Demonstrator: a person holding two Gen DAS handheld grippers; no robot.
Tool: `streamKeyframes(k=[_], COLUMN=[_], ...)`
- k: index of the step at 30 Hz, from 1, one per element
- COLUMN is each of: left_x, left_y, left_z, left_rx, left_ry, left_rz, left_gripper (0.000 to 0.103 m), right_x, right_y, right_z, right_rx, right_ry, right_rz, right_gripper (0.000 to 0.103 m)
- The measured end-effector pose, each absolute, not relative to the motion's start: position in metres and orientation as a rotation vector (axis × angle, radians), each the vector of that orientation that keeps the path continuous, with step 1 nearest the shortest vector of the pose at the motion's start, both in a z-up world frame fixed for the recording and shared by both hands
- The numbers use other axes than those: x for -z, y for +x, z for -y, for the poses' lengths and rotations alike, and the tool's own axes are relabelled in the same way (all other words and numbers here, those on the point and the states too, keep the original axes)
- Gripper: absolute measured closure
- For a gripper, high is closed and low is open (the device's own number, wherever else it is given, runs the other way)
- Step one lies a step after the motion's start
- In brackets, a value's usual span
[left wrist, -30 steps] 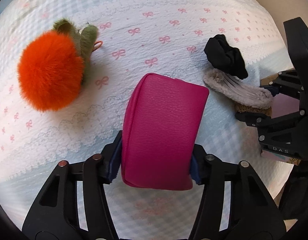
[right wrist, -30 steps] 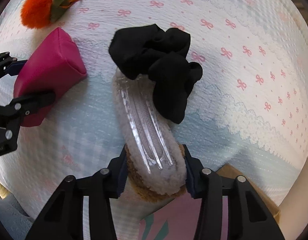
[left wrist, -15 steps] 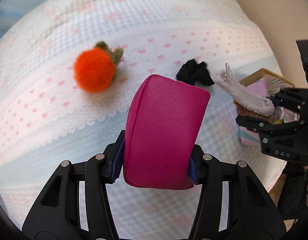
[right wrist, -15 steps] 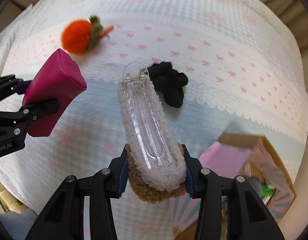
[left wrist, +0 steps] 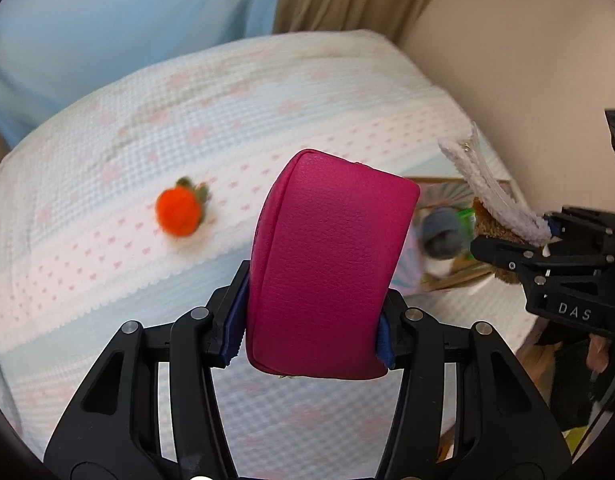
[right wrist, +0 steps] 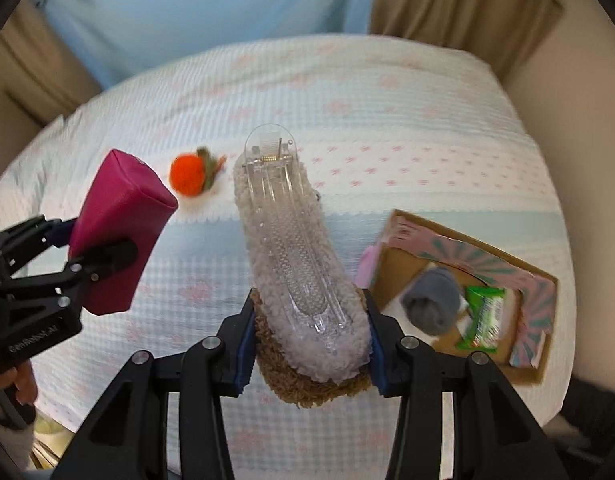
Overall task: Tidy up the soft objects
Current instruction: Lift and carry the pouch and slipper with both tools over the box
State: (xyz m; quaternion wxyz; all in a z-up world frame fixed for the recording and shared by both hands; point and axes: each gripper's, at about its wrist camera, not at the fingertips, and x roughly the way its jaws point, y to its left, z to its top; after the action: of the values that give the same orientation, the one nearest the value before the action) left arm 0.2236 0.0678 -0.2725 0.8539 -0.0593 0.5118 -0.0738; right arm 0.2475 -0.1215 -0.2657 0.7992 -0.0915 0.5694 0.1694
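Note:
My left gripper (left wrist: 307, 338) is shut on a magenta pouch (left wrist: 327, 276) and holds it high above the bed; the pouch also shows in the right wrist view (right wrist: 115, 236). My right gripper (right wrist: 307, 350) is shut on a fluffy hair clip (right wrist: 299, 268) with a clear plastic clasp, also lifted; the clip also shows at the right of the left wrist view (left wrist: 491, 196). An orange pom-pom (right wrist: 187, 174) lies on the bedspread, seen too in the left wrist view (left wrist: 179, 210). The black scrunchie is hidden.
A cardboard box (right wrist: 531, 276) with pink patterned flaps sits on the bed at the right, holding a grey sock roll (right wrist: 431, 304) and a green packet (right wrist: 483, 316). The bedspread (right wrist: 387, 120) has pink bows. Curtains and a wall stand behind.
Both grippers have risen well above the bed with their objects. The pom-pom looks smaller, the box has come fully into view, and the black scrunchie is now hidden.

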Motion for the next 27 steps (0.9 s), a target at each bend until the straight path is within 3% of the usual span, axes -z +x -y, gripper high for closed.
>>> streamKeyframes(k=[14,27], left_x=[0.233,0.298], left_y=[0.237,0.3], left_z=[0.078,0.211], left_rx=[0.232,0.23], left_ry=[-0.114,-0.074], left_rz=[-1.038,-1.179], left_gripper=[0.055,0.055], right_x=[0.244,0.313], right_y=[0.254,0.305], right_z=[0.273,0.386], right_rx=[-0.171,-0.147], right_ry=[-0.02,0.065], right_rz=[-1.221,-1.389], right_gripper=[0.061,0.061])
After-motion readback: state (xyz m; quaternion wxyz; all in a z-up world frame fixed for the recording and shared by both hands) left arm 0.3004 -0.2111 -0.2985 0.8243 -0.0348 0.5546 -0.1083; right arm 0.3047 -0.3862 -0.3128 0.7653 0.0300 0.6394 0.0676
